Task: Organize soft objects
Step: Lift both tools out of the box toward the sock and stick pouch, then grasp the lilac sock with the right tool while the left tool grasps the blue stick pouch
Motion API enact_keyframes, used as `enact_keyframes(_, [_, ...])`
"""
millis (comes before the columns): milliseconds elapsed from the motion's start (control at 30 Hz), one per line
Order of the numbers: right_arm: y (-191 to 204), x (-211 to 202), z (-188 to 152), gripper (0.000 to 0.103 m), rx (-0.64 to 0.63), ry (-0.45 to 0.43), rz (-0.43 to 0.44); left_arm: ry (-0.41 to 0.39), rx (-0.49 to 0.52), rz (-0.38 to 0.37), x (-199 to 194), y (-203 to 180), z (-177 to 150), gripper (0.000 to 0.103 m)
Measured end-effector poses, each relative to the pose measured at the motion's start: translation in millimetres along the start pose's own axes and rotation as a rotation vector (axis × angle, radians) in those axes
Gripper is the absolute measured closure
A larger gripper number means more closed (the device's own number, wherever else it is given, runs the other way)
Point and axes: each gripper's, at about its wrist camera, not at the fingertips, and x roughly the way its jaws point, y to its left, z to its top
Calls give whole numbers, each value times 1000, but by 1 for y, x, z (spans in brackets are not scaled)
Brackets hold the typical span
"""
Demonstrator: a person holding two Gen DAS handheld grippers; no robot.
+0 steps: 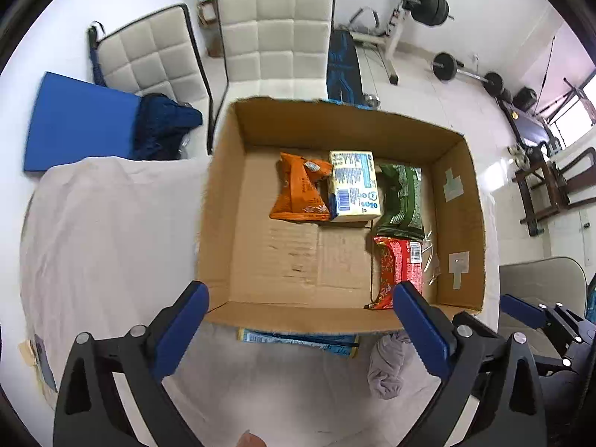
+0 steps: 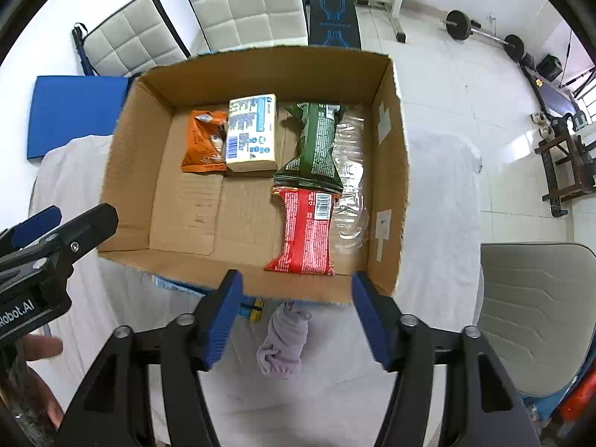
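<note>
Left gripper (image 1: 300,307) jaws wide apart over the cardboard box (image 1: 219,201) — four snack packs inside, lilac sock (image 1: 389,367) on the counter.

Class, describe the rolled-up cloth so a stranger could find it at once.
Start at the open cardboard box on the white-covered table. Just outside its near wall lies a small lilac cloth bundle. Unlike the glossy snack packets inside, it is soft, plain and unprinted.

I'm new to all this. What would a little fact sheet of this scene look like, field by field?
container: open cardboard box on a white cloth
back row: orange packet, pale box, green packet
front right: red packet
along right wall: clear plastic wrapper
outside, near box front: balled lilac cloth, blue pack partly hidden under the box
left tongs: open, empty
right tongs: open, empty
</note>
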Motion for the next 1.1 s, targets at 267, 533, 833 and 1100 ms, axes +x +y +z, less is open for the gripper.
enact_keyframes(267, [-1,-39,-24,0,25,-104,1,-80,-16,14,-35,-2,-17,0])
enact_keyframes(533, [-11,-20,-52,0,88,-56,26,-45,-70,36,-26,10,-54,0])
enact_keyframes(833, [-14,98,-89,1,192,163,88,168,-191,67,60,27,-111,0])
enact_keyframes(1100, [-14,158,-108,66,205,251,84,276,-426,-47,116,46,-124,0])
